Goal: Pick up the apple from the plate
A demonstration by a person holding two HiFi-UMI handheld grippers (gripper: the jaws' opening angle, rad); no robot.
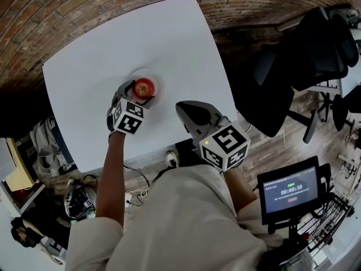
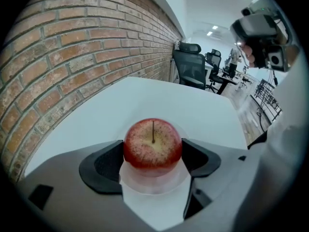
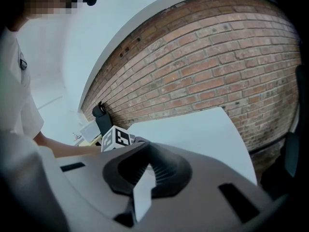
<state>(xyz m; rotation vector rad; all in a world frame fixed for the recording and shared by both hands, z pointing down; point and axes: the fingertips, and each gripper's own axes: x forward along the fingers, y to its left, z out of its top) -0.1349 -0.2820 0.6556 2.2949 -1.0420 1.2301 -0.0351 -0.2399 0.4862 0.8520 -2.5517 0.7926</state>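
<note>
While apple (image 2: 153, 144) sits on plate (image 2: 150, 187), L gripper (image 2: 153, 152) fingers clamp it, R gripper (image 3: 147, 169) fingers together, empty

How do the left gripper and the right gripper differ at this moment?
The left gripper grips the red apple on the pale round plate; the right gripper is shut on nothing. The left gripper reaches to the middle of the white table; the right gripper hangs by its near edge. Both are grey, two-jawed.

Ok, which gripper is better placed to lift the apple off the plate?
Left. The left gripper has its jaws against both sides of the apple on the plate; the right gripper is shut, empty, off to the side.
</note>
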